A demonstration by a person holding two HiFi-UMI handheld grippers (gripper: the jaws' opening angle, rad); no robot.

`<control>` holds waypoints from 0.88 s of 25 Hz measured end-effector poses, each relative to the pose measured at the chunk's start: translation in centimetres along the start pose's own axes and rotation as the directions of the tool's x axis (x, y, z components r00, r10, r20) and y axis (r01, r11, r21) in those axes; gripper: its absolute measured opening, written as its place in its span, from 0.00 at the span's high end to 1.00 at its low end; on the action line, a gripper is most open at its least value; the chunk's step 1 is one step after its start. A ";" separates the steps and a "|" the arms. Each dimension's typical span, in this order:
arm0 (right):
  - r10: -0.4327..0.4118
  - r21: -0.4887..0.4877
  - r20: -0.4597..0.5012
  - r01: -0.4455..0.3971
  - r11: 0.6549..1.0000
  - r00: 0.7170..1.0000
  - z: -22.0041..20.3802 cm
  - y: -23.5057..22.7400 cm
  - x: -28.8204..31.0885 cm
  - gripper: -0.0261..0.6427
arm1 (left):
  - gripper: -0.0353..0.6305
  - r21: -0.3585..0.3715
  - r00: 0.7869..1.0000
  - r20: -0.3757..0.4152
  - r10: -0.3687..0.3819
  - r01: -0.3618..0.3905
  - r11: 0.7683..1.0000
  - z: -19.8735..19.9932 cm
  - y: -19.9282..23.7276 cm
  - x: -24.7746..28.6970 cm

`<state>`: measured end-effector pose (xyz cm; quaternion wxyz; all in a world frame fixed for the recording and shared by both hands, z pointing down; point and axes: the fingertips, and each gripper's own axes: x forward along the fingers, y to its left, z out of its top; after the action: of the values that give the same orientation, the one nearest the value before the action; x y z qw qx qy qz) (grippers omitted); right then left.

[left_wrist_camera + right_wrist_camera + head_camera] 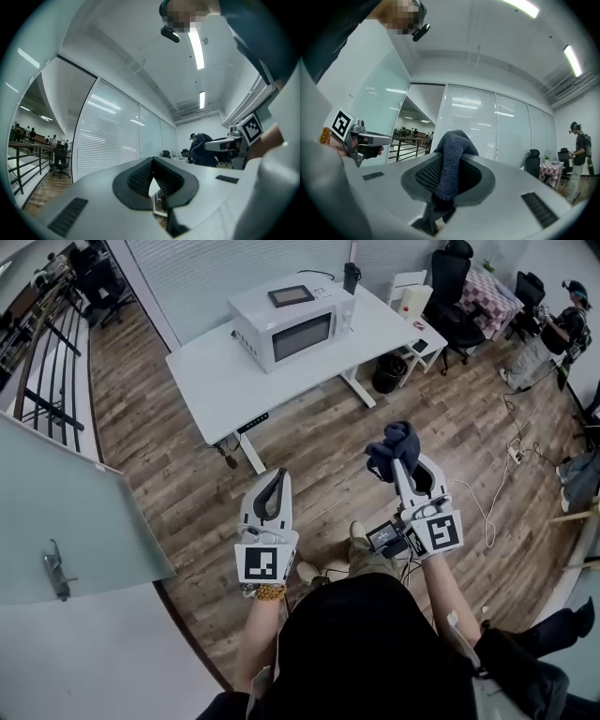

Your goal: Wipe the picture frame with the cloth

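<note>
Dark blue fleecy cloth (394,442): bunched and clamped between the fingers (425,177) of the right gripper (401,461), with its bulk bulging out past the tips. Small dark-rimmed rectangular picture frame (291,295): lying flat on top of the white microwave oven (298,334) on the white surface (225,381), well apart from the cloth.

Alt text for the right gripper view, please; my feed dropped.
The right gripper is shut on a dark blue cloth bunched between its fingers. Behind are white window blinds, with the left gripper at the left edge.
</note>
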<state>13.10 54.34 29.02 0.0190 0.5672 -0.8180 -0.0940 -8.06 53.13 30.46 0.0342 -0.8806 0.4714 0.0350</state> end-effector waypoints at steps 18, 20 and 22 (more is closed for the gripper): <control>-0.011 -0.063 -0.032 0.009 0.998 0.999 -0.2 0.7 1.2 0.90 | 0.94 -0.017 1.000 -0.006 0.009 -0.009 1.000 -2.0 2.4 0.3; -0.013 -0.046 -0.034 0.011 0.999 0.999 -1.0 -0.1 1.5 0.90 | 0.94 -0.007 1.000 -0.007 0.011 -0.011 1.000 -2.1 2.3 1.3; -0.015 -0.025 -0.032 0.014 1.000 0.999 -1.9 -1.4 2.2 0.90 | 0.94 0.013 1.000 -0.012 0.018 -0.018 1.000 -2.2 2.3 2.6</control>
<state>13.87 51.54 30.52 0.0385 0.5742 -0.8123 -0.0950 -8.49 49.53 32.38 0.0366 -0.8762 0.4799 0.0267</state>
